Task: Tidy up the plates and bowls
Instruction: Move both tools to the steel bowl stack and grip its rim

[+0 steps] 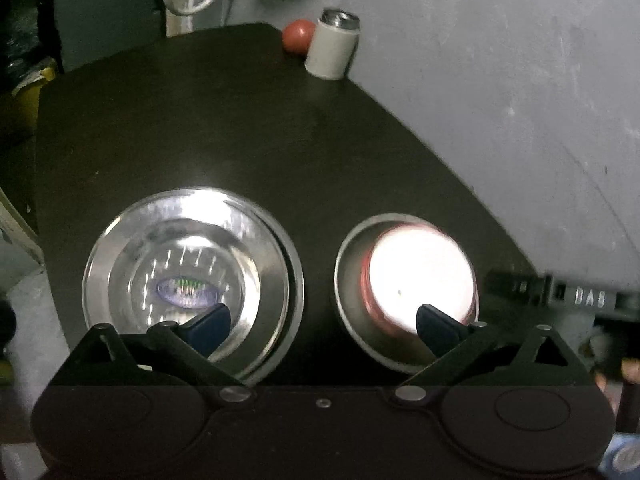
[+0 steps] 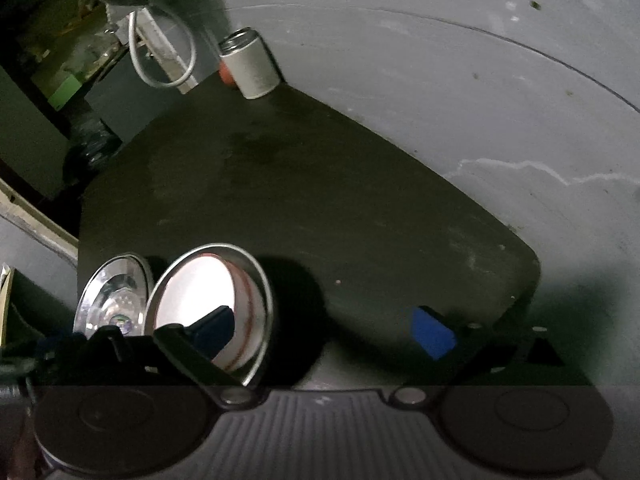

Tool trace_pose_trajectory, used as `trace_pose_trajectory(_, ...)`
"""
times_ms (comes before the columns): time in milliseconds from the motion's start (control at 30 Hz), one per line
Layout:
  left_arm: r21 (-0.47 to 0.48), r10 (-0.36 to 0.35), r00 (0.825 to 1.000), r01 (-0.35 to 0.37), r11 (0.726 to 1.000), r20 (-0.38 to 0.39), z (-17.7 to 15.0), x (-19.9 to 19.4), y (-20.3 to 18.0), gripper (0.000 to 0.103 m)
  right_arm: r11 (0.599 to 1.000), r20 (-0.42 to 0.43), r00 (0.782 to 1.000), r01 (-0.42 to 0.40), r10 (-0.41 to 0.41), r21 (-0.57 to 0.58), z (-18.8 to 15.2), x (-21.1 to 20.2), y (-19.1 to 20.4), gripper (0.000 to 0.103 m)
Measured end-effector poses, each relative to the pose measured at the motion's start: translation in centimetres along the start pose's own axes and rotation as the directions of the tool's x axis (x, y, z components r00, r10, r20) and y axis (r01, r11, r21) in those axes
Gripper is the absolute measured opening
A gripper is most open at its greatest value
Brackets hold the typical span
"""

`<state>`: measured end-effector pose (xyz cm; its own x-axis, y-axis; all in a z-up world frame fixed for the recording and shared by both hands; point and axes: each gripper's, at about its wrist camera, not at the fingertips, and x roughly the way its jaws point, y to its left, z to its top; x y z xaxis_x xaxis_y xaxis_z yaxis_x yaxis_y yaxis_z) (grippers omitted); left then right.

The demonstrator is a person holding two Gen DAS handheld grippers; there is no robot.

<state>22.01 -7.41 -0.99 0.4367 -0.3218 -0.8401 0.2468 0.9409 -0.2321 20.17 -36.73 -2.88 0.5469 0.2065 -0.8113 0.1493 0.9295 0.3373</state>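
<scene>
Left wrist view, containers: a shiny steel plate lies near left on the dark table, with a second rim showing under its right edge; just right of it, apart, a steel bowl holds a white plate with a red rim.
Left wrist view, far edge: a white can stands open-topped, a red ball touching its left side.
Left wrist view, left gripper: jaws wide, empty, one finger over each dish.
Left wrist view only: a dark bar lettered "DAB" at the right.

Right wrist view, containers: the bowl and its white plate sit near left, the steel plate beyond to the left.
Right wrist view, right gripper: jaws wide, nothing held; its left finger overlaps the bowl.
Right wrist view only: bare table to the right, grey floor, a looped cable far left.
</scene>
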Motion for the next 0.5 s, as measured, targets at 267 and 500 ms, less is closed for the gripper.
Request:
trace_pose_trajectory(267, -0.017, -0.030, 0.997, 0.029, 0.999, -0.065, -1.4, -0.3, -0.8, 0.102, 0.998, 0.016, 0.999, 0.045, -0.045, -0.050, 0.2, -0.1, -0.6, 0.102)
trace_pose_trajectory(500, -0.186, -0.072, 0.995, 0.060, 0.981, -0.063, -2.3, 1.6, -0.7, 0.102, 0.974, -0.001, 0.997, 0.069, -0.071, -0.214, 1.0, 0.8, -0.2, 0.102)
